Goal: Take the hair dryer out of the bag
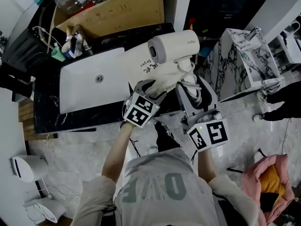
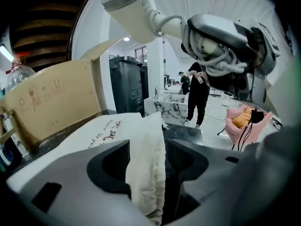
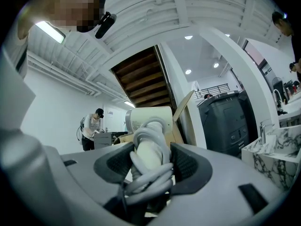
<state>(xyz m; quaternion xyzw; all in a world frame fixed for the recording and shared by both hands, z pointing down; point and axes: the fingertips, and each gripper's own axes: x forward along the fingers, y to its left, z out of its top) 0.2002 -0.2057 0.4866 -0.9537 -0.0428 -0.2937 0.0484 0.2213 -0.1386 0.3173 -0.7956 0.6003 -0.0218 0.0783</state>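
A white hair dryer point(image 1: 174, 46) hangs in the air above the counter, its grey cord wound round the handle. My right gripper point(image 1: 190, 86) is shut on that handle and cord point(image 3: 149, 147), with the dryer's barrel point(image 3: 146, 119) beyond the jaws. A cream cloth bag point(image 1: 150, 74) with dark lettering lies on the counter under the dryer. My left gripper point(image 1: 153, 89) stands at the bag's near edge. In the left gripper view a fold of the bag point(image 2: 146, 168) lies between the open jaws against the left pad, with a gap to the right pad. The dryer point(image 2: 136, 8) is up above.
A white basin point(image 1: 94, 86) sits in the dark marble counter point(image 1: 47, 107). A cardboard box point(image 1: 122, 8) stands behind it. A marble-patterned stand point(image 1: 240, 65) is at the right and a pink bag point(image 1: 273, 178) lies on the floor. A person in black point(image 2: 197, 93) stands far off.
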